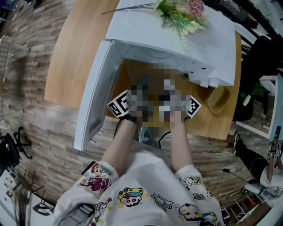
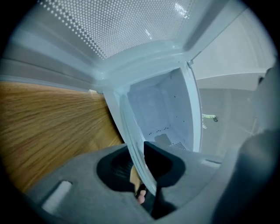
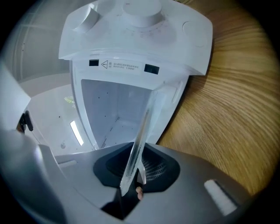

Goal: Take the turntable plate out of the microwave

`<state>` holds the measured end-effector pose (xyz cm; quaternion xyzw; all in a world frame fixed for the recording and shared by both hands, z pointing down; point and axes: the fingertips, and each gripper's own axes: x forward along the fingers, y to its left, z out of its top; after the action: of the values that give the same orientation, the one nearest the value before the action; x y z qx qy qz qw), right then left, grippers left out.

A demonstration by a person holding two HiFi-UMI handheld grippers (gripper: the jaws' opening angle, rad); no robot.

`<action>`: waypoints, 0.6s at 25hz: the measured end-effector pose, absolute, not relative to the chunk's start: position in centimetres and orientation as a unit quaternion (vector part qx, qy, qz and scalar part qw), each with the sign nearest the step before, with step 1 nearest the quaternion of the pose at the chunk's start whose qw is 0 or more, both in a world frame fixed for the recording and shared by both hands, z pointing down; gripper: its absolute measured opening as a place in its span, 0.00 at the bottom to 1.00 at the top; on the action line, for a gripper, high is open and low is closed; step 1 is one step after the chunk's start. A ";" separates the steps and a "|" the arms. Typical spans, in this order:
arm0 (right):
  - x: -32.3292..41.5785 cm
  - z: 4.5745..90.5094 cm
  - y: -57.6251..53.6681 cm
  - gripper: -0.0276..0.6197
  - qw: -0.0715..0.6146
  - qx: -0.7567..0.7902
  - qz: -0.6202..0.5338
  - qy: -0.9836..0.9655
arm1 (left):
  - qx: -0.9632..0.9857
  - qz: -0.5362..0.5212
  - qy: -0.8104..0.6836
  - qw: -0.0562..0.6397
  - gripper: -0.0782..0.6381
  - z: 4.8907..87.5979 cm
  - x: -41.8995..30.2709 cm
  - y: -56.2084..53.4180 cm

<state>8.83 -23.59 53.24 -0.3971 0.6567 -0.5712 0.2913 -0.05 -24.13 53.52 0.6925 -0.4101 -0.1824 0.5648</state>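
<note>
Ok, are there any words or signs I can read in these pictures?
No word here can be read.
microwave front: a triangle warning sign, then a line of print, too small to read.
dial: scale marks, too blurred.
left marker cube and right marker cube: black-and-white square patterns, no words.
shirt: cartoon prints, any lettering too small.

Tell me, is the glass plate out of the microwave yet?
Nearly. Done: the door is open and the cavity looks empty. In hand: the left gripper and right gripper each clamp an edge of the glass plate, just outside the opening. Left: carrying it clear.
</note>
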 end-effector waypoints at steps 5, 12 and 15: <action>8.2 52.8 -21.1 0.14 0.297 -0.391 -0.578 0.652 | 0.701 -0.185 -0.410 0.554 0.19 52.6 -0.7 -21.9; 7.7 51.3 -16.6 0.14 0.296 -0.380 -0.577 0.659 | 0.702 -0.193 -0.403 0.554 0.19 51.4 -1.1 -17.1; 7.8 50.5 -14.1 0.14 0.298 -0.378 -0.575 0.662 | 0.706 -0.195 -0.396 0.553 0.19 50.6 -0.9 -14.6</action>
<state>7.78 -14.07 50.48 -0.3783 0.6616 -0.5750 0.2977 -0.91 -14.60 50.59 0.7064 -0.3960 -0.1953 0.5532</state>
